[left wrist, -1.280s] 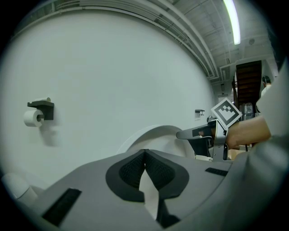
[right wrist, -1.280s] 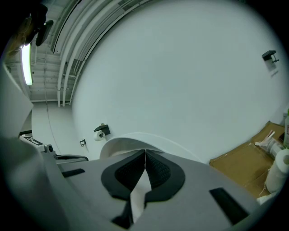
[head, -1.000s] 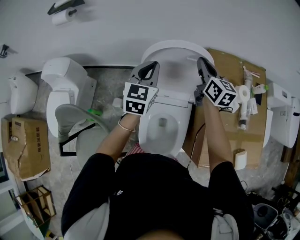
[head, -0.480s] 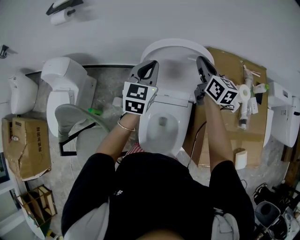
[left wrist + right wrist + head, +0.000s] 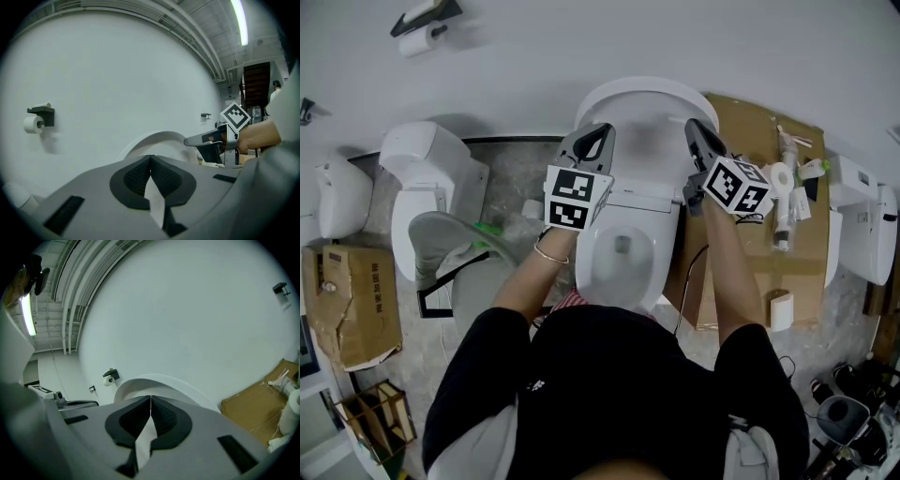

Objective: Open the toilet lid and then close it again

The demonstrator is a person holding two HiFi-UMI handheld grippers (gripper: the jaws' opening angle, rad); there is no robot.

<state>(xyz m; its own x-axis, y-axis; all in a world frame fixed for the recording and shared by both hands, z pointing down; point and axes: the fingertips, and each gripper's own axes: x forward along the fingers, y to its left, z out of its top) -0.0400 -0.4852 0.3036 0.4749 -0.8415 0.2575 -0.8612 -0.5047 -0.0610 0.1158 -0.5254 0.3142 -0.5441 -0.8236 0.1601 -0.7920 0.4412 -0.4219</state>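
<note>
The white toilet stands in the middle of the head view with its lid (image 5: 642, 105) raised against the wall and the bowl (image 5: 622, 251) uncovered. My left gripper (image 5: 598, 139) is at the lid's left edge, and my right gripper (image 5: 696, 133) is at its right edge. Both point toward the wall. In the left gripper view the jaws (image 5: 150, 157) are shut with nothing between them, and the lid's rim (image 5: 157, 137) curves just beyond. The right gripper view shows shut jaws (image 5: 150, 398) before the lid (image 5: 164, 382). Whether either tip touches the lid is unclear.
A second toilet (image 5: 427, 173) and a loose grey seat (image 5: 450, 239) stand to the left, beside a cardboard box (image 5: 352, 300). Flat cardboard (image 5: 778, 248) with tubes and rolls (image 5: 783, 192) lies on the right. A paper roll holder (image 5: 420, 28) hangs on the wall.
My right gripper has drifted slightly to the left along the lid's edge. The left gripper and the raised lid have hardly moved.
</note>
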